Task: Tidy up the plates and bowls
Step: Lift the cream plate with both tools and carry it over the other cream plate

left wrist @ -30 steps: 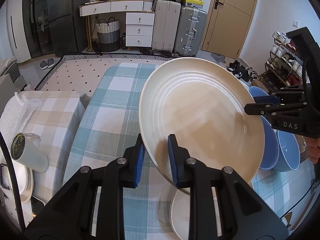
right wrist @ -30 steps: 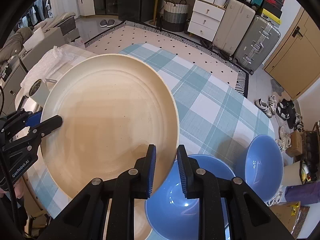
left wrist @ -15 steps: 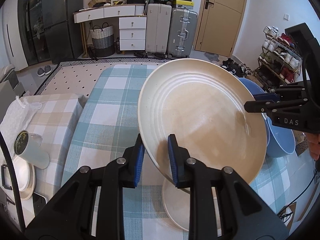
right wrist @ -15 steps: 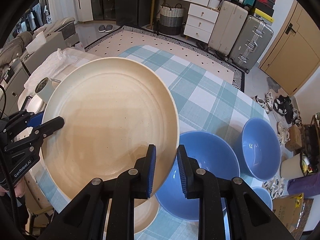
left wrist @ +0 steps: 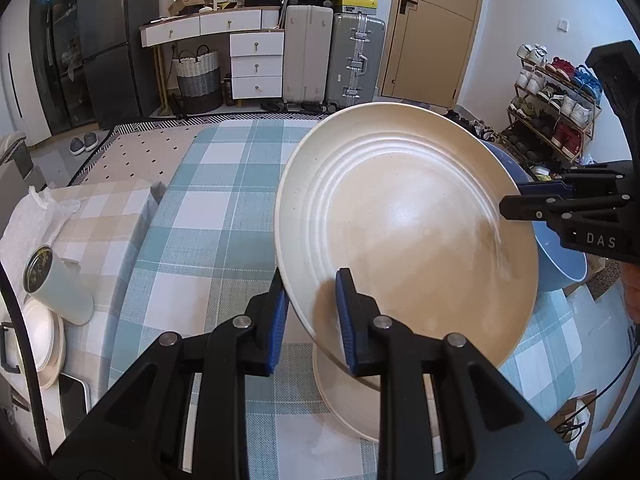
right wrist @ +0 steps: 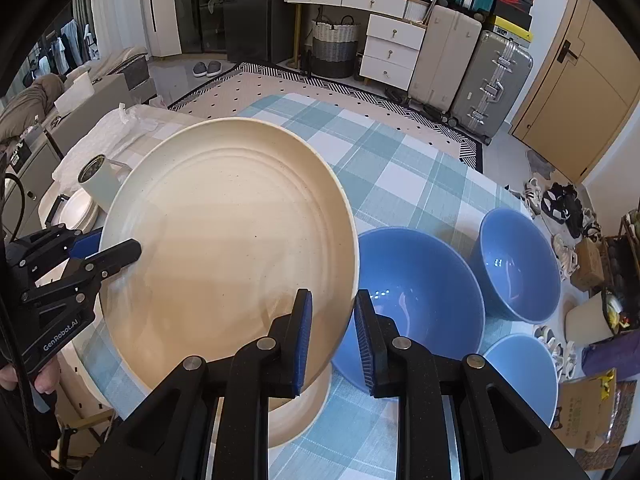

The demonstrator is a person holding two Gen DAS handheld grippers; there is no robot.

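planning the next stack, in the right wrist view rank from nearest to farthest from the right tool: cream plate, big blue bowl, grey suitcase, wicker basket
1. cream plate, clamped in the right tool
2. big blue bowl, just right of it on the table
3. and 4. grey suitcase at far right and wicker basket at far centre: too close to call

Both grippers were built of black speckled plastic, silver screws set at the joints. Blue ribbed pads (left wrist: 280,316) lined the fingers. "DAS" and "GenRobot.AI" were printed in white.
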